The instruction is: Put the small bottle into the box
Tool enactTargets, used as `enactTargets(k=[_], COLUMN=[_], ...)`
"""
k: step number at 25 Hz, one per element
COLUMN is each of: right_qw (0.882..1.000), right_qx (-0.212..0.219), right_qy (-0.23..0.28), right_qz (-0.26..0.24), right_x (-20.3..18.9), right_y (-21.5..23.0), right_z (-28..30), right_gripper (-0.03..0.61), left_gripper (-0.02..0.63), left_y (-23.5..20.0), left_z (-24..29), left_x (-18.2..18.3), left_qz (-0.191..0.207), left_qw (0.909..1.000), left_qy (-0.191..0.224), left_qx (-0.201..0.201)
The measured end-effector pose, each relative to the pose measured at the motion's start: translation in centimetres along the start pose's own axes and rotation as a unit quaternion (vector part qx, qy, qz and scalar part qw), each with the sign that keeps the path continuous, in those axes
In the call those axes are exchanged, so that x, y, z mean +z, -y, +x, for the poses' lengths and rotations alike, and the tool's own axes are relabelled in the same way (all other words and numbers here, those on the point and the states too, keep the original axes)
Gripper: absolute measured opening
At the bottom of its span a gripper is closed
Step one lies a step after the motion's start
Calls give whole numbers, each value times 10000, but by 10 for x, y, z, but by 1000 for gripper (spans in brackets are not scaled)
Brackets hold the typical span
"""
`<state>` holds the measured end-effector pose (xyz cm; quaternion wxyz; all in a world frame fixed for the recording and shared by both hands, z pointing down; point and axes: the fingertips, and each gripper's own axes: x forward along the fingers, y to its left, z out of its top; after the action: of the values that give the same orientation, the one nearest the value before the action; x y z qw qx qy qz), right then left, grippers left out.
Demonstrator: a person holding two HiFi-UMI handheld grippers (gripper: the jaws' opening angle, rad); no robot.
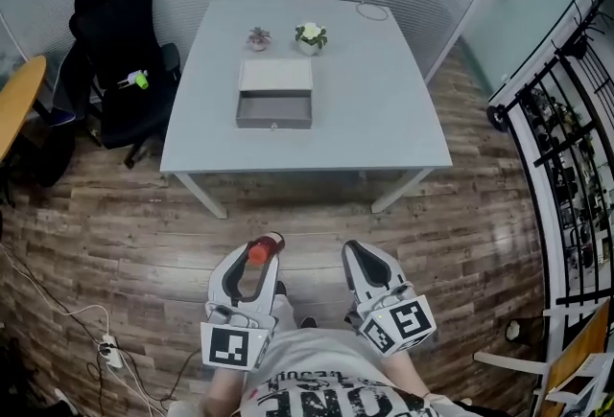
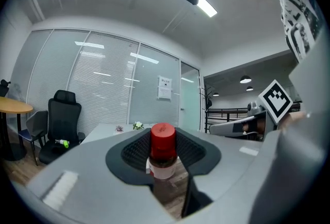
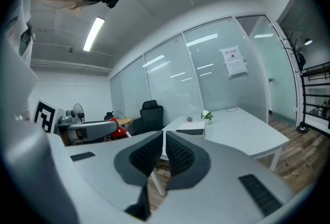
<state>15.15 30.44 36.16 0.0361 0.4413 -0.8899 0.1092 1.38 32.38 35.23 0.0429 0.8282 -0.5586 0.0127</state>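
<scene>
No wording can be read.
The paper notice (image 2: 164, 88) on the glass wall (image 2: 103, 89), at the centre of the left gripper view, is too small to read. The bold shirt lettering (image 1: 331, 401) at the head view's bottom edge is cropped.

Small bottle (image 2: 163, 152): red cap, clear body with dark contents, white label. Upright, clamped at the neck between the pads of the left tongs (image 1: 255, 258), off the floor and well short of the counter (image 1: 393, 118). Box (image 1: 274, 94): flat, grey, pale top, drawer pulled out toward the camera and empty, small knob on its front. It sits mid-counter, well apart from the bottle.
</scene>
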Motion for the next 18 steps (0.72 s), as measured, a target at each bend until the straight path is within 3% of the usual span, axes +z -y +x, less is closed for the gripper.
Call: enactTargets(k=[10,18], right_qw=[9997,9996], right_qx=[-237,-258], right_qy=[53,7], right_qz=[96,145], right_x=[13,13], right_y=[4,2], right_z=[73,98], right_gripper=[26,26], left_gripper=[147,147], left_y=[-71,-99], left_z=[46,52], left_x=[14,7], left_qz=[81,67], left_qw=[9998,10000], left_qy=[136,74], left_qx=[-106,-7])
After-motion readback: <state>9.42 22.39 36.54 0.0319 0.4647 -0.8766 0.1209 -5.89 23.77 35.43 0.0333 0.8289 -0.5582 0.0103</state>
